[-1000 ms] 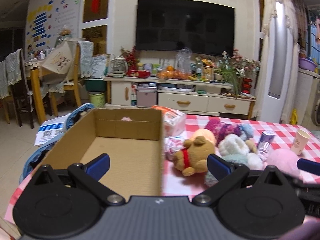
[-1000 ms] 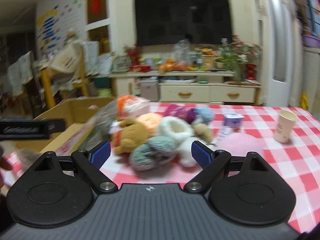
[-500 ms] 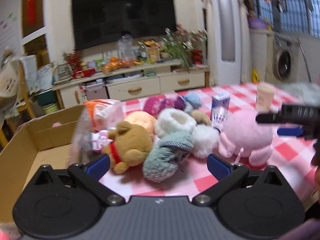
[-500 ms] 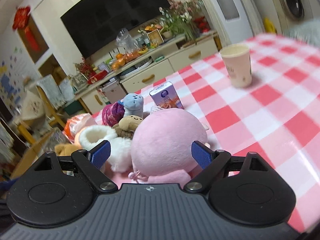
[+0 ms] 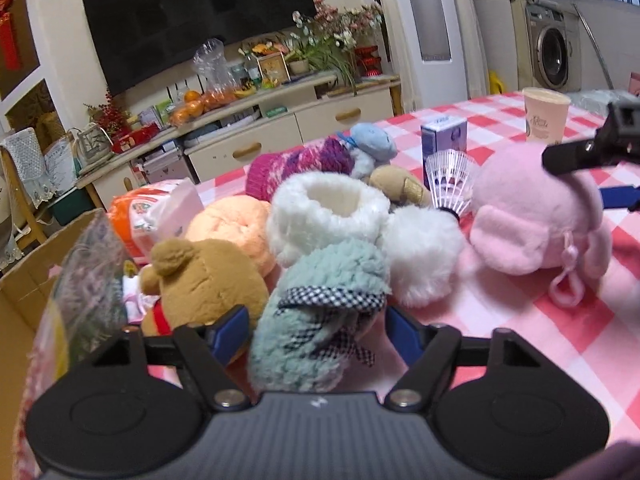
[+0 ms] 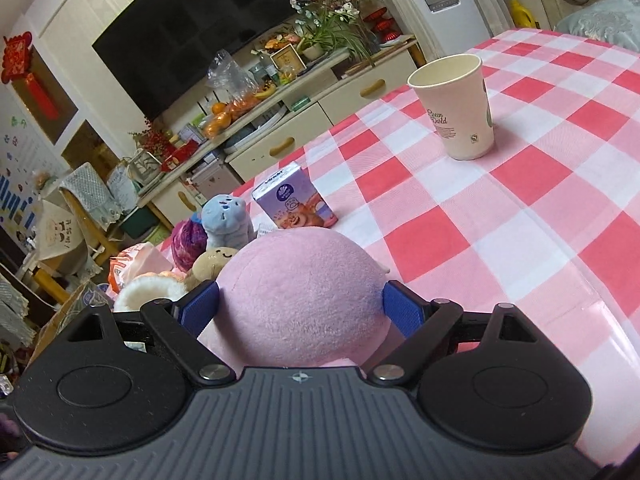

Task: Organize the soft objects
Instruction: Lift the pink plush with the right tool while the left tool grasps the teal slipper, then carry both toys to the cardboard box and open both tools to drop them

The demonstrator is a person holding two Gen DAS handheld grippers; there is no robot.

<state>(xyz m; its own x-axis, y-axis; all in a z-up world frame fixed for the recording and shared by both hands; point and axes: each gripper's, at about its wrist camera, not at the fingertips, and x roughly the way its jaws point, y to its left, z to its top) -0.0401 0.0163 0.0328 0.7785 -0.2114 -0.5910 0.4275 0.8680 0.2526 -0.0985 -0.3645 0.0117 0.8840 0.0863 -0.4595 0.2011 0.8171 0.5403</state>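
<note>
A pile of soft toys lies on the red-checked tablecloth [image 6: 460, 240]. My left gripper [image 5: 318, 330] is open, its blue pads on either side of a teal fuzzy slipper [image 5: 320, 312]. Beside it lie a brown teddy bear [image 5: 204, 280], a white fuzzy slipper [image 5: 328, 216] and an orange plush [image 5: 232, 224]. My right gripper [image 6: 300, 308] is open around a pink plush [image 6: 300, 300], which also shows in the left wrist view [image 5: 536, 216]. The pads stand at its sides; contact is unclear. A cardboard box [image 5: 32, 280] stands at the left.
A paper cup [image 6: 456, 104], a purple milk carton [image 6: 292, 200] and a shuttlecock [image 5: 450, 180] stand behind the toys. A blue plush [image 6: 226, 220], a purple knit item [image 5: 296, 168] and a snack bag [image 5: 136, 212] lie in the pile. A TV cabinet stands beyond.
Both grippers moved right, away from the box, and closed in on the toys. The left now straddles the teal slipper; the right has come up around the pink plush.
</note>
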